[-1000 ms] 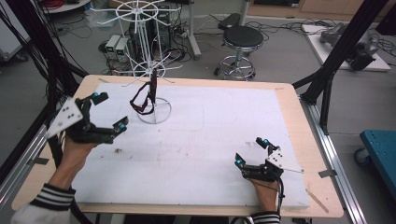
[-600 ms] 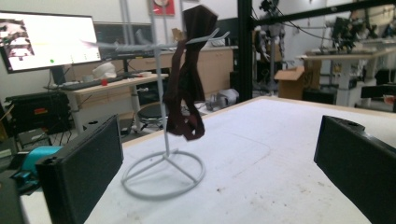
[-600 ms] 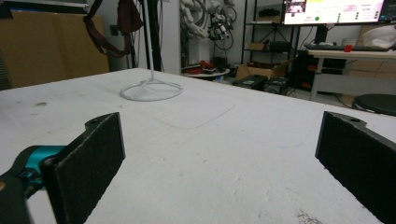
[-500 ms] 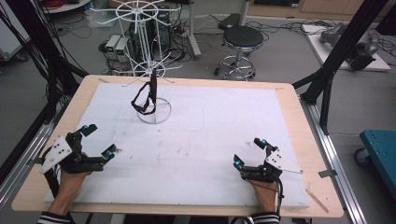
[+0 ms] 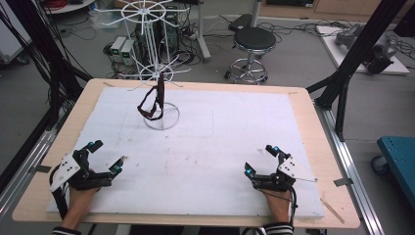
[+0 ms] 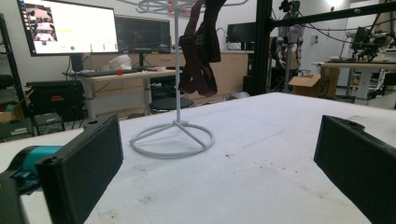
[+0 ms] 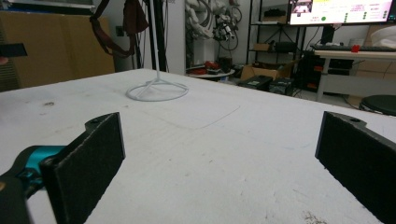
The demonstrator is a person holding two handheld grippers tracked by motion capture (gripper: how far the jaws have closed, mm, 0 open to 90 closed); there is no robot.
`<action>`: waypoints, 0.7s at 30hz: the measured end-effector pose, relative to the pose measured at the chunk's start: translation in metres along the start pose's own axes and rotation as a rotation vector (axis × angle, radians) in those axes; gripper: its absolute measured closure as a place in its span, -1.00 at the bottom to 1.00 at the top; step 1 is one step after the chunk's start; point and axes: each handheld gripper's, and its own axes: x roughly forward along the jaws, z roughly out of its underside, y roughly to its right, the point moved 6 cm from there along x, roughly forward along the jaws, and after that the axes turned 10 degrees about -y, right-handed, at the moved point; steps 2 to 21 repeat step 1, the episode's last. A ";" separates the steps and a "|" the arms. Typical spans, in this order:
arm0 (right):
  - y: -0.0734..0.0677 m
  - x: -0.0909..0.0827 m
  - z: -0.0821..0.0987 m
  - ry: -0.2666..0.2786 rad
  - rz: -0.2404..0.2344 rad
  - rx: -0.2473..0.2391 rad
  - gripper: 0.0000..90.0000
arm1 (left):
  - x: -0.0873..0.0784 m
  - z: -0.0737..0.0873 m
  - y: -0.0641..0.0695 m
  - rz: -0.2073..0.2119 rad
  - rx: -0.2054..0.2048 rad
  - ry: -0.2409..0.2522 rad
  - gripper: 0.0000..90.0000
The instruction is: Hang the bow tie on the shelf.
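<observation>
White foam-like sheet (image 5: pixel 235 147) covers most of the wooden table (image 5: pixel 320 142). Near the far left corner of the sheet stands a white wire rack (image 5: pixel 155 58), round base ring resting on the sheet, thin pole rising w/ spoked tiers. A dark maroon strap (image 5: pixel 150 100) hangs from a lower spoke, looped & dangling beside the pole, bottom of it just above the base ring; can't tell if it touches the pole.

Left gripper (image 5: pixel 105 156) sits at the near left corner of the sheet, held in the person's left hand (image 5: pixel 80 196), grey plate on top, jaws pointing toward the far right. Jaws spread wide, nothing betw. them. In the left gripper view both black pads (image 6: pixel 91 163) frame bare sheet, w/ the rack base & strap (image 6: pixel 198 51) straight ahead, well apart from the jaws.

Right gripper (image 5: pixel 262 159) rests near the near edge, right of centre, held in the right hand (image 5: pixel 279 205), cable trailing back to the sleeve. Jaws likewise released, wide, empty, aimed toward the far left. Right gripper view: pads (image 7: pixel 88 163) low over the sheet, rack (image 7: pixel 156 88) and strap (image 7: pixel 116 28) far off at upper left.

Both grippers are well apart from each other & from the rack. A black stool (image 5: pixel 254 44) stands on the floor beyond the far edge.
</observation>
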 end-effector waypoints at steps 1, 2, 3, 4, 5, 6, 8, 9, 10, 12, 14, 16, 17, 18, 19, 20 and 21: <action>0.000 0.000 0.000 0.000 0.001 -0.004 -0.99 | 0.000 0.000 0.000 0.001 -0.002 0.000 -0.96; 0.000 0.000 0.000 0.000 0.001 -0.004 -0.99 | 0.000 0.000 0.000 0.001 -0.002 0.000 -0.96; 0.000 0.000 0.000 0.000 0.001 -0.004 -0.99 | 0.000 0.000 0.000 0.001 -0.002 0.000 -0.96; 0.000 0.000 0.000 0.000 0.001 -0.004 -0.99 | 0.000 0.000 0.000 0.001 -0.002 0.000 -0.96; 0.000 0.000 0.000 0.000 0.001 -0.004 -0.99 | 0.000 0.000 0.000 0.001 -0.002 0.000 -0.96; 0.000 0.000 0.000 0.000 0.001 -0.004 -0.99 | 0.000 0.000 0.000 0.001 -0.002 0.000 -0.96; 0.000 0.000 0.000 0.000 0.001 -0.004 -0.99 | 0.000 0.000 0.000 0.001 -0.002 0.000 -0.96; 0.000 0.000 0.000 0.000 0.001 -0.004 -0.99 | 0.000 0.000 0.000 0.001 -0.002 0.000 -0.96; 0.000 0.000 0.000 0.000 0.001 -0.004 -0.99 | 0.000 0.000 0.000 0.001 -0.002 0.000 -0.96; 0.000 0.000 0.000 0.000 0.001 -0.004 -0.99 | 0.000 0.000 0.000 0.001 -0.002 0.000 -0.96; 0.000 0.000 0.000 0.000 0.001 -0.004 -0.99 | 0.000 0.000 0.000 0.001 -0.002 0.000 -0.96; 0.000 0.000 0.000 0.000 0.001 -0.004 -0.99 | 0.000 0.000 0.000 0.001 -0.002 0.000 -0.96; 0.000 0.000 0.000 0.000 0.001 -0.004 -0.99 | 0.000 0.000 0.000 0.001 -0.002 0.000 -0.96; 0.000 0.000 0.000 0.000 0.001 -0.004 -0.99 | 0.000 0.000 0.000 0.001 -0.002 0.000 -0.96; 0.000 0.000 0.000 0.000 0.001 -0.004 -0.99 | 0.000 0.000 0.000 0.001 -0.002 0.000 -0.96; 0.000 0.000 0.000 0.000 0.001 -0.004 -0.99 | 0.000 0.000 0.000 0.001 -0.002 0.000 -0.96; 0.000 0.000 0.000 0.000 0.001 -0.004 -0.99 | 0.000 0.000 0.000 0.001 -0.002 0.000 -0.96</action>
